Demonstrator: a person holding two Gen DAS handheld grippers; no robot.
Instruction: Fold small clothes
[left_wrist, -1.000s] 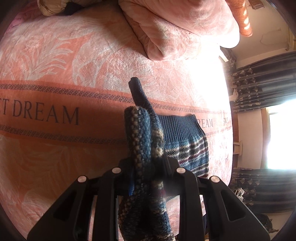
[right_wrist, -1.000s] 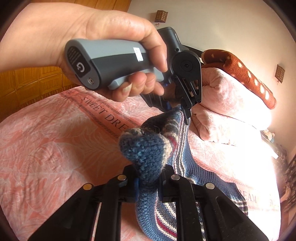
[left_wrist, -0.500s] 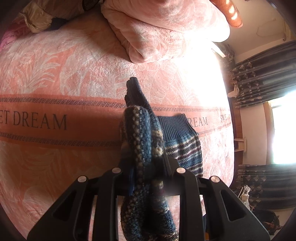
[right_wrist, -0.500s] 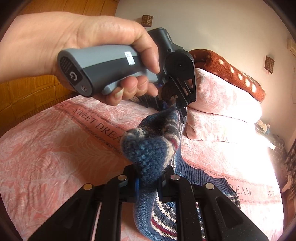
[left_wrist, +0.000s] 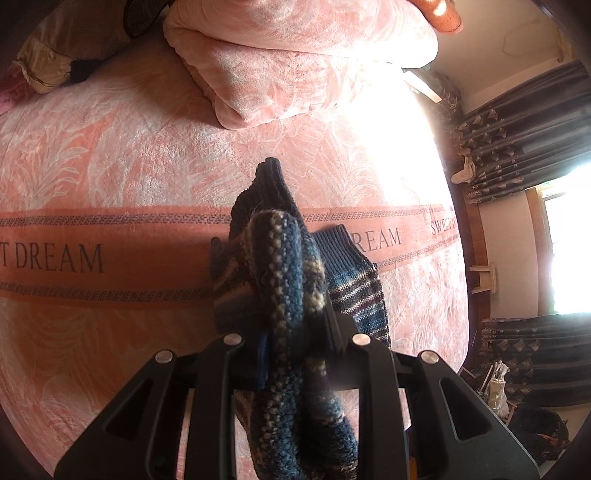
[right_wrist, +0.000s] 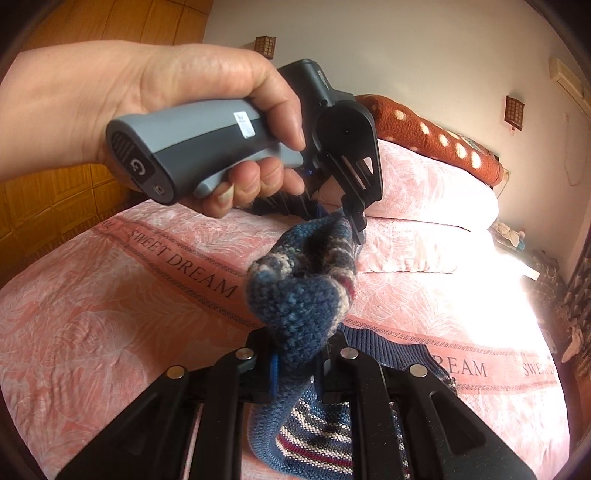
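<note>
You are holding one knitted blue striped sweater (right_wrist: 299, 291) between two grippers above the pink bedspread (right_wrist: 92, 306). Your left gripper (left_wrist: 295, 343) is pinching one bunched edge; your right gripper (right_wrist: 295, 354) is pinching another. The sweater's lower part is trailing onto the bedspread. Two pink pillows (right_wrist: 424, 206) are lying stacked beyond.

We read "SWEET DREAM" woven along the darker orange band of the pink floral bedspread (right_wrist: 110, 295), at nine o'clock; "T DREAM" repeats on it in the left wrist view (left_wrist: 110, 166).
</note>
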